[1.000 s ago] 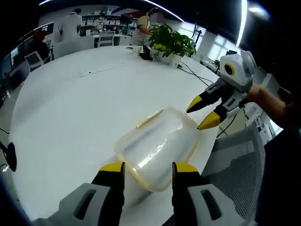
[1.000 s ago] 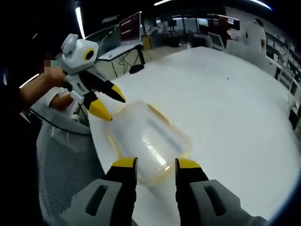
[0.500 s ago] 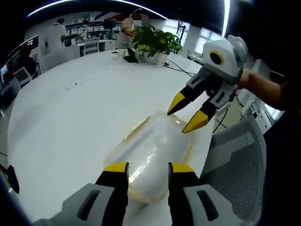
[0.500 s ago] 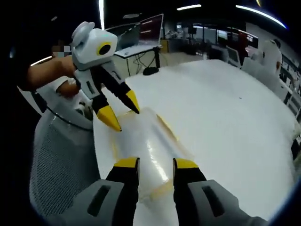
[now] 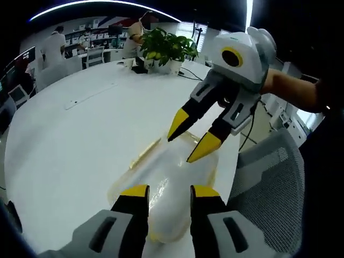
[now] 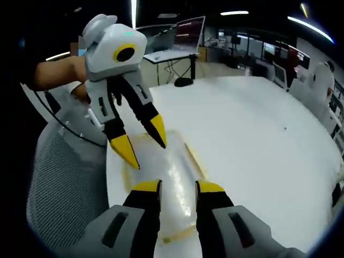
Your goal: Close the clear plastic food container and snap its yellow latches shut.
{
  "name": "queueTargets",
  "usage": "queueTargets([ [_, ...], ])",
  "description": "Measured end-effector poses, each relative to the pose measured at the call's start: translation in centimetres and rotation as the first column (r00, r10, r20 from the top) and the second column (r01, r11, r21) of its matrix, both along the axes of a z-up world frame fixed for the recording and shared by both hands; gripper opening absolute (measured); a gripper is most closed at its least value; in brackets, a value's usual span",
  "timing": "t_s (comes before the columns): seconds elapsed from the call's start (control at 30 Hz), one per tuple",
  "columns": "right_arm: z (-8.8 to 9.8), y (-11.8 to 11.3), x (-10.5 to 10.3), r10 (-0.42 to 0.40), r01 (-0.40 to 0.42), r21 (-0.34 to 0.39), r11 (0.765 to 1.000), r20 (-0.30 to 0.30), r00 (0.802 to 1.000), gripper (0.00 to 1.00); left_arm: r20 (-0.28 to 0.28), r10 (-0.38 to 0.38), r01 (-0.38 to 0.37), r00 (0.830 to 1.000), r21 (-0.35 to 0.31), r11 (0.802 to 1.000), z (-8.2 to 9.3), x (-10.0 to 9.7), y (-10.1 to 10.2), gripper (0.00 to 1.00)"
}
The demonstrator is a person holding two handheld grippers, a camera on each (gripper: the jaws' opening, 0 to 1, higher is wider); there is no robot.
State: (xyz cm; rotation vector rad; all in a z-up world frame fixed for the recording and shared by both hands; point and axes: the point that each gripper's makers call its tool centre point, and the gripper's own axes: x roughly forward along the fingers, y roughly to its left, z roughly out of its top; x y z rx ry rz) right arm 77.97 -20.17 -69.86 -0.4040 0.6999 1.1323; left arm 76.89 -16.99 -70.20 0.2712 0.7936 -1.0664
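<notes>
Container (image 5: 166, 183) lies on white table (image 5: 70, 145) near its edge, beside mesh chair (image 5: 269, 183). Left gripper (image 5: 164, 192) and right gripper (image 6: 171, 187) over opposite ends — jaws of both parted, gripping nothing, tips pointing down at lid.

White table (image 5: 70, 140) — potted plant (image 5: 167, 47) at far edge; grey mesh chair (image 5: 269, 183) beside table.
</notes>
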Motion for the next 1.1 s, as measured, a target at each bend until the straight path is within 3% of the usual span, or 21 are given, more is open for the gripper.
queueTargets([
  [0.23,0.0,1.1,0.4,0.057,-0.056,-0.009,0.998,0.020,0.998,0.21,0.001,-0.040,0.040,0.999,0.007,0.999,-0.3,-0.8,-0.7,0.23],
  [0.47,-0.1,1.1,1.2,0.087,-0.086,-0.020,0.996,0.029,0.996,0.28,0.000,-0.068,0.068,0.998,0.011,0.998,-0.3,-1.8,-1.1,0.24],
  [0.67,-0.6,1.0,1.2,0.118,-0.117,-0.033,0.993,0.002,0.993,0.35,0.010,-0.090,0.090,0.996,0.017,0.996,-0.3,-2.4,-1.2,0.25],
  [1.1,-1.1,1.3,2.6,0.179,-0.184,-0.061,0.981,-0.078,0.981,0.38,0.076,-0.185,0.181,0.980,0.061,0.982,-0.5,-3.8,-1.5,0.34],
])
